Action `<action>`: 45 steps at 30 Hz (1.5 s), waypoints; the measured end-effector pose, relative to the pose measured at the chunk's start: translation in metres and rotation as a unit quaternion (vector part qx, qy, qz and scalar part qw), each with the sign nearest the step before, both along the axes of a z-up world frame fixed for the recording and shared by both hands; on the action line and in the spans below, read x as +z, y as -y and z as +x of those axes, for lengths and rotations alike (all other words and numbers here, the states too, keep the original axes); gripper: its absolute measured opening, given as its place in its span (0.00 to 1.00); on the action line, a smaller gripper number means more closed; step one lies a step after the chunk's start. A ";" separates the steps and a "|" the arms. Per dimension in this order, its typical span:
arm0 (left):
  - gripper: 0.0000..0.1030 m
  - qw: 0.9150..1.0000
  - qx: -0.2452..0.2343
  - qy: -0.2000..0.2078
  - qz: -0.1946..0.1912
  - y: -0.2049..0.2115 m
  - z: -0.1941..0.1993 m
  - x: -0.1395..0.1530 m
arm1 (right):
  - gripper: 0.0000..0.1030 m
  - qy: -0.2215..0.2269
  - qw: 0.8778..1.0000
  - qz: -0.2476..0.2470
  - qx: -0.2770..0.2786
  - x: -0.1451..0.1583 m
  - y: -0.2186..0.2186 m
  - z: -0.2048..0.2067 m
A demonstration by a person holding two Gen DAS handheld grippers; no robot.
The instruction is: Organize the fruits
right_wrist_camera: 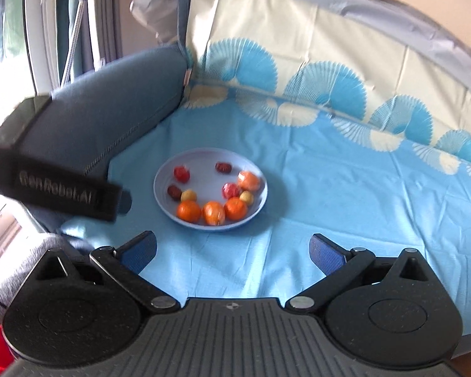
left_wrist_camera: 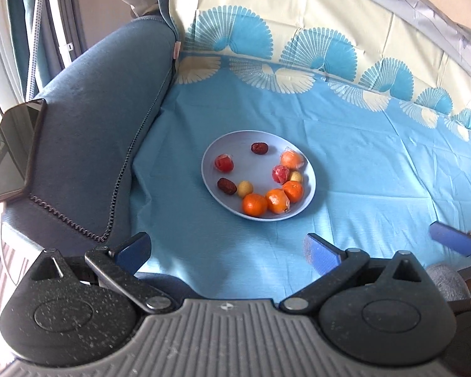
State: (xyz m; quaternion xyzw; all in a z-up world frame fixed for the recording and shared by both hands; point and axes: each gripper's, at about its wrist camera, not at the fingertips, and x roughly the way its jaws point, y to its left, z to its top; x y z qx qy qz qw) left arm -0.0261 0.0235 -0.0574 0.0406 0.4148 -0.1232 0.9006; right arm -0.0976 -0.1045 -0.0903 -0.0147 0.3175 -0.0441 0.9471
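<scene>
On the blue sheet point(left_wrist_camera: 345, 163), fruit sits in a plate point(left_wrist_camera: 311, 185); left claw point(left_wrist_camera: 227, 251) and right claw point(right_wrist_camera: 232, 251) gape wide, empty.

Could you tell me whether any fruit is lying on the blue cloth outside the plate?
No, every fruit sits inside the plate, and the cloth around it is bare.

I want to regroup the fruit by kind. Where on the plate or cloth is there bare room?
The plate is bare in its middle and far rim. Its near edge is crowded, three oranges touching. The blue cloth lies bare right of the plate and between plate and both open grippers. Left, the cushion hems it in.
</scene>
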 end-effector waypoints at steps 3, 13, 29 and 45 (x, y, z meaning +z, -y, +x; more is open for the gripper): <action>1.00 1.000 0.009 -0.003 0.007 0.000 -0.003 0.005 | 0.99 0.001 1.000 -0.001 -0.003 0.002 0.000 -0.008; 1.00 0.999 0.034 0.004 0.010 -0.009 -0.015 0.013 | 0.99 0.017 1.000 -0.013 0.000 0.012 -0.009 -0.025; 1.00 0.998 0.051 0.016 0.042 -0.008 -0.015 0.017 | 0.99 0.025 1.000 -0.014 0.002 0.014 -0.011 -0.030; 1.00 0.995 0.041 0.031 0.084 0.005 -0.015 0.014 | 0.99 0.021 1.000 0.000 -0.012 0.012 -0.004 -0.027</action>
